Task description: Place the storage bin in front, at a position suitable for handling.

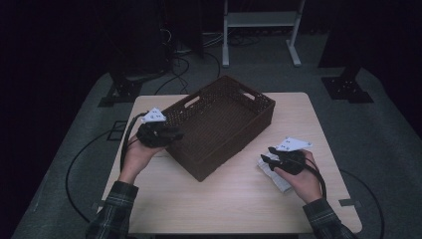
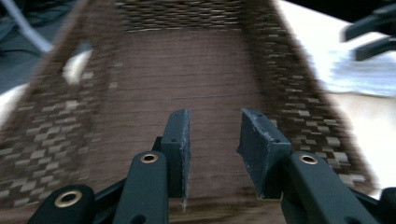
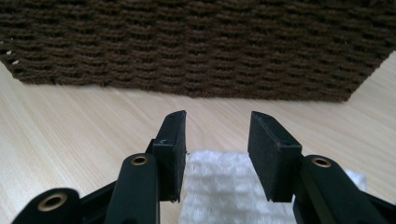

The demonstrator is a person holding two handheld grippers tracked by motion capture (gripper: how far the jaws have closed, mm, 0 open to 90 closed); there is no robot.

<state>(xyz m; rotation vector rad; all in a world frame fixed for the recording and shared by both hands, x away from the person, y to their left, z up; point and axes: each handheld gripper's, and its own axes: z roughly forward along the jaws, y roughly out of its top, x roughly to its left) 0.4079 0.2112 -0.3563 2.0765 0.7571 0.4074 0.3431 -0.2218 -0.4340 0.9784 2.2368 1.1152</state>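
A dark brown woven basket (image 1: 234,149) stands askew in the middle of the light wooden table (image 1: 239,199), with nothing in it. My left gripper (image 1: 175,134) is at the basket's near-left rim. In the left gripper view it (image 2: 215,126) is open over the basket's bare floor (image 2: 187,70), nothing between the jaws. A folded white cloth (image 1: 276,177) lies on the table right of the basket. My right gripper (image 1: 267,154) hovers over the cloth's near end. In the right gripper view it (image 3: 216,126) is open, the cloth (image 3: 215,182) lying below the gap and the basket wall (image 3: 196,46) ahead.
The right gripper (image 2: 373,35) and the cloth (image 2: 364,74) appear blurred at the top right of the left gripper view. Beyond the table stand a white frame (image 1: 261,20), floor cables (image 1: 184,64) and dark stand bases (image 1: 348,87). The surroundings are dark.
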